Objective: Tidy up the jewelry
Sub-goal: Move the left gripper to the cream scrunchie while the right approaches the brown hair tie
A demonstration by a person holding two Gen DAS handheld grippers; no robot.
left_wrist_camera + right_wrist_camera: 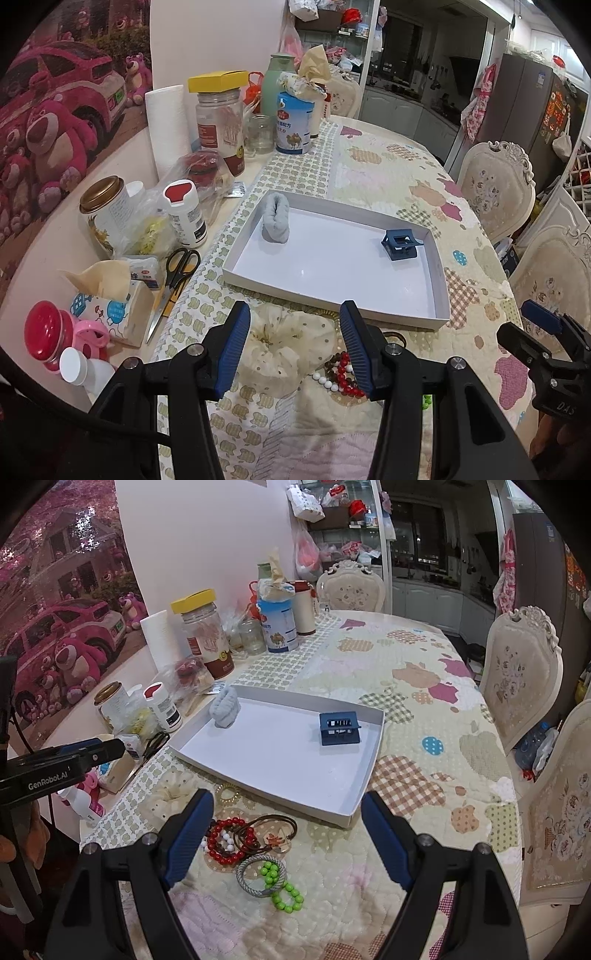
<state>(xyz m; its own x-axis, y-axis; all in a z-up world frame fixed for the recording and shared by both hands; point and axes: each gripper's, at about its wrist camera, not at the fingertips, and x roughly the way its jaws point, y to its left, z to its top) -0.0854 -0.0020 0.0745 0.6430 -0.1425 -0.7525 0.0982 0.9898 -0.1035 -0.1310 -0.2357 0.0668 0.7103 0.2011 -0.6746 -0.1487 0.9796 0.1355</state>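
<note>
your left gripper (pixel 295 347) fingers are spread around the cream scrunchie (pixel 273 343), ready to move it to the white tray (pixel 332 308) just ahead.

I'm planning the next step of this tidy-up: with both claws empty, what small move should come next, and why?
Probably lower the open left claw onto the cream fabric scrunchie lying between its fingers. It is the nearest loose item, and the white shallow tray beyond holds only a grey scrunchie and a blue hair clip.
</note>
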